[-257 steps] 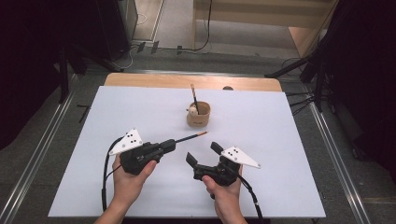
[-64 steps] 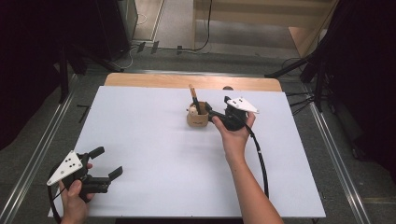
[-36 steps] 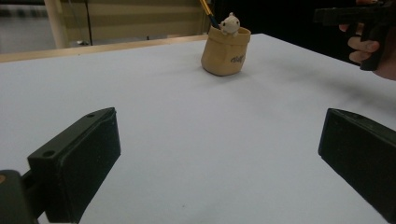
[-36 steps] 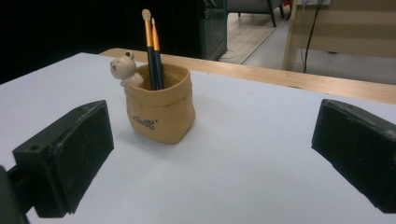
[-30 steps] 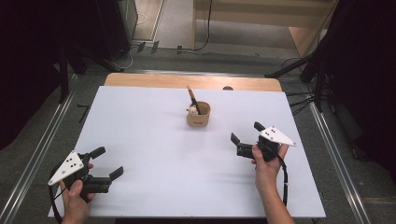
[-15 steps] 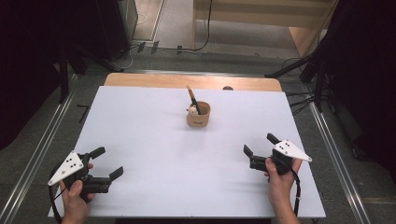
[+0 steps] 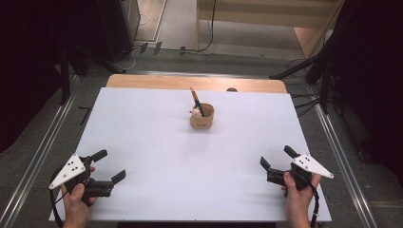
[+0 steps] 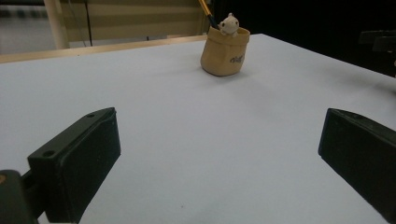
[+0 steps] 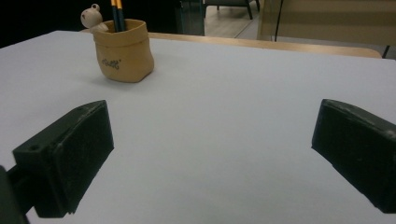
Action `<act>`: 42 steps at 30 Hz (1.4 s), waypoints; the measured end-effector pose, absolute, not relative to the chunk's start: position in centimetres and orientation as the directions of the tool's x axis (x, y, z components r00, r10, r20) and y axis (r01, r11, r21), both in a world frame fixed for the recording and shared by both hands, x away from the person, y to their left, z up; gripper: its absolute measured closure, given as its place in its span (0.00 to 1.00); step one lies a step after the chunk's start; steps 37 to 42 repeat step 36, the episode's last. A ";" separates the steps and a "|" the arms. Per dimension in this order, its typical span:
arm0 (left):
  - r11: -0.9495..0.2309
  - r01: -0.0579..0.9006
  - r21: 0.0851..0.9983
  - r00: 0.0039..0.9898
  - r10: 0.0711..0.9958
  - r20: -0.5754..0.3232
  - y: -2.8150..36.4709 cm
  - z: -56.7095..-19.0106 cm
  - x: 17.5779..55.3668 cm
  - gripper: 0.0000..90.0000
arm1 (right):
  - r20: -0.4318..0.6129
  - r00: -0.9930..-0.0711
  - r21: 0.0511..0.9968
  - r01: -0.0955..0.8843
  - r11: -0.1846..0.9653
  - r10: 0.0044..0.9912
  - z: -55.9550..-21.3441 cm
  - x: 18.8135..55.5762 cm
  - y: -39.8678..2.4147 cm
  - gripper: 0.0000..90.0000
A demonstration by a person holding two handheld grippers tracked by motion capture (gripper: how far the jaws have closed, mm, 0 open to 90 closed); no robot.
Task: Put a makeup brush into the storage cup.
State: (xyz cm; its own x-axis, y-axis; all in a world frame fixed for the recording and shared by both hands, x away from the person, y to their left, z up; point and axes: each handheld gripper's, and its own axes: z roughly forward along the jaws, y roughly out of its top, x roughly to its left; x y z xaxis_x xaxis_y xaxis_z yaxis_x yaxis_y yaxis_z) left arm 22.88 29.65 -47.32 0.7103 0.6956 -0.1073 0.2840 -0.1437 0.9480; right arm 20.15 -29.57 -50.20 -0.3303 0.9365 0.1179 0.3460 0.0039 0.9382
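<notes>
Right gripper [image 7: 274,163] has pulled back from the small tan fabric pencil pot [image 7: 202,117] to the near-right corner of the white table [image 7: 142,123]; left gripper [image 7: 110,166] unchanged at near-left. Both jaws wide apart, empty. Pot sits upright centre-far w/ pencils [image 7: 196,101] leaning up-left, roughly equidistant, well apart from both.

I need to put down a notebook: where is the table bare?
Bare: the white sheet between the left gripper, the right gripper and the tan pen holder. Only the holder, with its pencils, takes space, near the far edge.
</notes>
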 end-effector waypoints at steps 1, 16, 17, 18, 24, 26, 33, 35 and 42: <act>-0.144 0.283 0.948 0.710 0.696 -0.106 29.7 -47.3 22.9 0.00 | 0.122 -0.326 0.937 0.350 0.000 0.937 -50.2 19.9 -29.7 0.00; -0.137 0.277 0.951 0.710 0.696 -0.106 30.0 -47.2 23.0 0.00 | 0.170 -0.274 0.936 0.346 -0.068 0.946 -50.6 16.3 -33.6 0.00; -0.137 0.278 0.951 0.709 0.697 -0.107 29.9 -47.2 22.9 0.00 | 0.159 -0.265 0.935 0.350 -0.059 0.951 -50.6 16.2 -33.8 0.00; -0.136 0.278 0.951 0.709 0.697 -0.108 29.9 -47.1 22.9 0.00 | 0.155 -0.263 0.936 0.347 -0.056 0.952 -50.7 16.1 -33.8 0.00; -0.135 0.277 0.951 0.708 0.698 -0.107 29.8 -47.1 22.9 0.00 | 0.145 -0.253 0.941 0.334 -0.054 0.956 -50.4 15.9 -34.0 0.00; -0.133 0.280 0.951 0.707 0.698 -0.111 29.9 -47.1 22.9 0.00 | 0.138 -0.255 0.940 0.337 -0.046 0.957 -50.4 15.9 -33.8 0.00; -0.124 0.278 0.953 0.704 0.700 -0.114 30.0 -47.0 22.9 0.00 | 0.133 -0.256 0.940 0.339 -0.040 0.958 -50.3 16.0 -33.4 0.00; -0.124 0.278 0.953 0.704 0.701 -0.114 30.0 -46.9 22.9 0.00 | 0.134 -0.252 0.940 0.339 -0.043 0.958 -50.3 16.0 -33.3 0.00; -0.124 0.279 0.952 0.704 0.701 -0.114 30.0 -47.0 22.9 0.00 | 0.140 -0.252 0.939 0.340 -0.048 0.958 -50.2 16.0 -33.3 0.00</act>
